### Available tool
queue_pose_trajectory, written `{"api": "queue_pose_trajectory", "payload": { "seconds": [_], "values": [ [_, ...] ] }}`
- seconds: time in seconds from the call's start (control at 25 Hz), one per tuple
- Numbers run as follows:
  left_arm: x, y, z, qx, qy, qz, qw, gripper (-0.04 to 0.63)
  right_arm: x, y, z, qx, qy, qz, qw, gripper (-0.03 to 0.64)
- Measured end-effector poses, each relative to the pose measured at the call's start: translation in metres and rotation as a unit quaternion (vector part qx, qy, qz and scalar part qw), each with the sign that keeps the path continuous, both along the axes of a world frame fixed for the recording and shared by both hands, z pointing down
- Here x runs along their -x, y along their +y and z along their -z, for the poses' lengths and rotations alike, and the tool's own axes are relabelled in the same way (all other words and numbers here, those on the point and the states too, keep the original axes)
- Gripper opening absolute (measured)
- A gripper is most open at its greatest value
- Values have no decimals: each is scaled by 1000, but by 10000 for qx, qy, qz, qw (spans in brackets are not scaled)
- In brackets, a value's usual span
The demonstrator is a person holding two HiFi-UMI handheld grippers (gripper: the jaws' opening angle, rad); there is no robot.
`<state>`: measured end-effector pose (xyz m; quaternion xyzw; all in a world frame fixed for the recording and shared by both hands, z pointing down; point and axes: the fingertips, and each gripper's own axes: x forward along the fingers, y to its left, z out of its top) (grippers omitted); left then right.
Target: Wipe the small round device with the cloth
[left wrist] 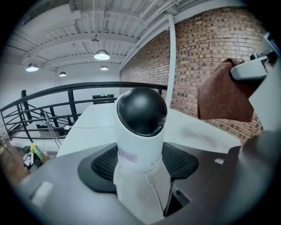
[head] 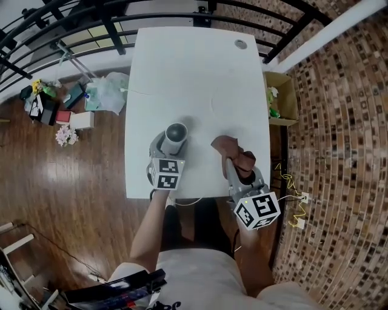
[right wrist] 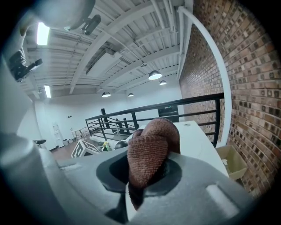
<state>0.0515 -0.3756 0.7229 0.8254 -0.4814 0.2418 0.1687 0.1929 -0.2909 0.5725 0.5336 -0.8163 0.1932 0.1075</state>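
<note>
While btwn L fingers, device upright

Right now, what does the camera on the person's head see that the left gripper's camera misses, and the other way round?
Only the head view shows the whole white table, the wooden floor with clutter on it, the cardboard box and the person's arms.

Only the left gripper view shows the ceiling lamps, and the left gripper with its fingers pressed on the small round device, which has a pale label.

Both show that black-domed device, the brown cloth, the brick wall and the black railing.
</note>
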Motion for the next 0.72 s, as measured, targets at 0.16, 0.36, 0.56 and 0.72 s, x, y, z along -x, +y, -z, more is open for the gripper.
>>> {"api": "queue_pose_trajectory", "payload": {
  "seconds": [0.16, 0.36, 0.56, 0.72],
  "values": [
    [-1, 9, 32, 6, 205, -253, 9995, 341, 15, -1, 25, -244, -99, 253, 9993, 28],
    [-4, 24, 90, -15, 337, -790, 9963, 341, 49, -2, 96, -700, -436, 1155, 9899, 28],
    [0, 28, 160, -212, 387, -1191, 9919, 341, 112, 12, 184, -937, -995, 3266, 9352, 28],
    [7, 44, 204, -363, 396, -1570, 9861, 341, 149, 26, 213, -161, -969, 4448, 8903, 28]
  ]
}}
